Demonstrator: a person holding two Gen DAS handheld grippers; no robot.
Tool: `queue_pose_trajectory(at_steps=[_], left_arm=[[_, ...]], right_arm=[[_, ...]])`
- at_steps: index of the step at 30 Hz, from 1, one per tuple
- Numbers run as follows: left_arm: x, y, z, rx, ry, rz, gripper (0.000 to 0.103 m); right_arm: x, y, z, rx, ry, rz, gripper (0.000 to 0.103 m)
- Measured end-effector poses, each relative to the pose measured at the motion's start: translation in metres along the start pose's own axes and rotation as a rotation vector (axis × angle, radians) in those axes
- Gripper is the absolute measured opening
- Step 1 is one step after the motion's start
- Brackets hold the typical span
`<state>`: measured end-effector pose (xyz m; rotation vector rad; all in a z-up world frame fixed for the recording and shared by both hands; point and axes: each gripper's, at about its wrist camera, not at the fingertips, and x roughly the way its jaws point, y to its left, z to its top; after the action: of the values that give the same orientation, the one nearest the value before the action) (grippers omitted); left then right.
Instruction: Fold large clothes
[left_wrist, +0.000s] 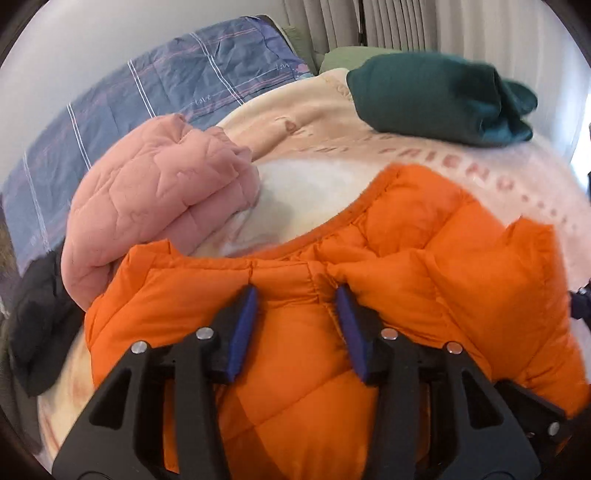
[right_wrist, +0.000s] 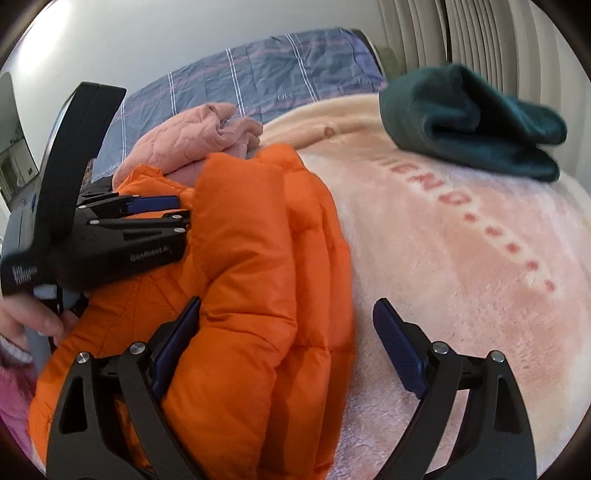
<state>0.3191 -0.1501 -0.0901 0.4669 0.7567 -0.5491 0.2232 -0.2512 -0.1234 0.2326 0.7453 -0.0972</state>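
Note:
An orange puffer jacket (left_wrist: 388, 266) lies bunched on the pink blanket (left_wrist: 480, 166). My left gripper (left_wrist: 295, 295) has its jaws partly closed around a fold of the jacket near the collar, the blue pads pressing into the fabric. In the right wrist view the jacket (right_wrist: 251, 277) is folded into a thick pile, and the left gripper (right_wrist: 177, 208) shows at the left, in the jacket. My right gripper (right_wrist: 286, 314) is wide open over the jacket's right edge, its left finger against the fabric, its right finger over the blanket (right_wrist: 461, 277).
A pink quilted garment (left_wrist: 159, 195) lies bunched left of the jacket. A folded dark green garment (left_wrist: 439, 96) sits at the far right of the blanket. A black garment (left_wrist: 40, 314) lies at the left edge. A blue plaid quilt (left_wrist: 147, 96) and curtains (left_wrist: 406, 26) lie behind.

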Motion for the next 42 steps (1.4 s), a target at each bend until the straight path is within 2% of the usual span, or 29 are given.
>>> queue_pose_trajectory(at_steps=[2,5,9,12,19,22,25,28,30,32,33,34,36,37,39,42], left_arm=[[0.000,-0.008,-0.003,0.036,-0.006,0.043,0.046],[0.000,-0.009,-0.006,0.041,-0.019,0.050,0.046],[-0.002,-0.004,-0.009,0.025,-0.026,0.039,0.046],[-0.003,-0.003,-0.011,0.020,-0.029,0.034,0.046],[-0.006,-0.005,-0.013,0.029,-0.034,0.053,0.046],[-0.007,-0.005,-0.015,0.028,-0.038,0.057,0.046],[-0.009,-0.005,-0.017,0.025,-0.041,0.060,0.046],[-0.008,-0.005,-0.016,0.027,-0.039,0.063,0.046],[-0.008,-0.004,-0.017,0.028,-0.041,0.064,0.046],[-0.010,-0.004,-0.018,0.028,-0.045,0.066,0.046],[-0.011,-0.003,-0.019,0.028,-0.047,0.067,0.046],[-0.012,-0.002,-0.020,0.027,-0.048,0.069,0.046],[-0.013,-0.001,-0.021,0.027,-0.052,0.070,0.046],[-0.013,-0.001,-0.022,0.026,-0.054,0.069,0.046],[-0.013,-0.001,-0.022,0.025,-0.054,0.066,0.046],[-0.014,0.001,-0.023,0.018,-0.053,0.055,0.046]], right_arm=[[0.001,-0.005,0.000,0.024,0.019,0.028,0.091],[-0.005,-0.017,0.001,0.089,0.056,0.088,0.091],[-0.030,-0.047,-0.015,0.298,0.136,0.290,0.091],[-0.051,-0.062,-0.031,0.380,0.158,0.362,0.091],[-0.067,-0.052,-0.056,0.464,0.257,0.504,0.091],[-0.070,-0.048,-0.056,0.503,0.269,0.515,0.091],[-0.087,-0.045,-0.048,0.492,0.212,0.480,0.091],[-0.112,-0.030,-0.034,0.396,0.103,0.401,0.091],[-0.120,-0.007,-0.027,0.279,0.045,0.381,0.091],[-0.106,0.007,-0.029,0.220,0.095,0.289,0.091],[-0.088,0.008,-0.037,0.228,0.160,0.195,0.091],[-0.077,0.002,-0.045,0.272,0.199,0.188,0.091],[-0.057,-0.018,-0.066,0.425,0.270,0.276,0.095],[-0.056,-0.025,-0.071,0.454,0.252,0.304,0.095],[-0.060,-0.023,-0.070,0.424,0.240,0.312,0.095],[-0.061,-0.022,-0.071,0.448,0.241,0.321,0.095]])
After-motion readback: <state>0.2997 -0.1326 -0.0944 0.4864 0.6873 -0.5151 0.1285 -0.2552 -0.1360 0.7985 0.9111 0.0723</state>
